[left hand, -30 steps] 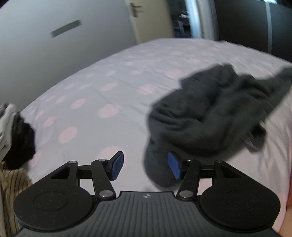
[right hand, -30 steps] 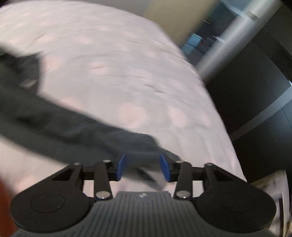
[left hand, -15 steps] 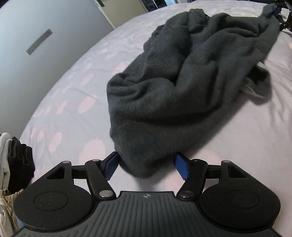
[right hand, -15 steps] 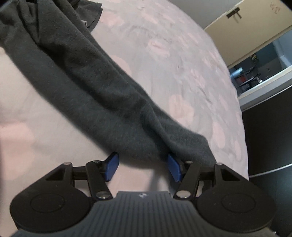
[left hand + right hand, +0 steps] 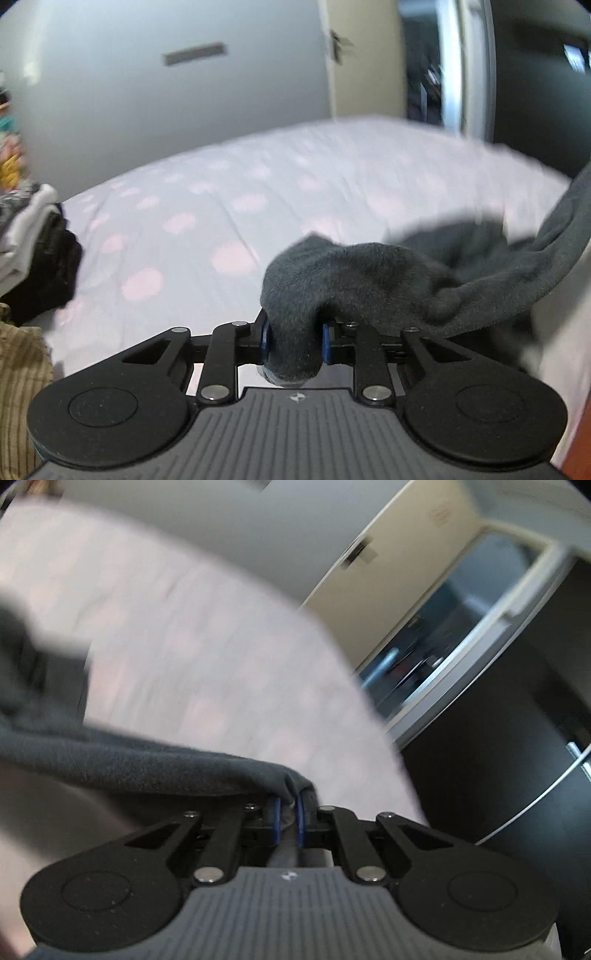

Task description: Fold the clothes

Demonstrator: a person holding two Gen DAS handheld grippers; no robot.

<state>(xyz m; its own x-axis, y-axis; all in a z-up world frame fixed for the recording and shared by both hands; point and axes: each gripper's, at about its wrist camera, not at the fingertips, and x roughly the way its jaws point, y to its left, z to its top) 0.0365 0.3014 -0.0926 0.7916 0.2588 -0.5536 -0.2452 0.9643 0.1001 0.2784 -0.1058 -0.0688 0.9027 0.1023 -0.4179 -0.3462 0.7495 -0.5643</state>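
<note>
Dim, soft indoor light in both views, no hard shadows and no glare. In the left wrist view the bed (image 5: 258, 177) smears with motion blur, worst toward its far edge by the doorway (image 5: 428, 70); the dark garment (image 5: 369, 280) near the tongs (image 5: 293, 341) stays fairly crisp. In the right wrist view the blur is heavier: the bed (image 5: 184, 627) washes into streaks, and the doorway (image 5: 436, 653) beyond it shows cooler, bluish light. Fisheye bending curves the walls, and the corners fall to black.
</note>
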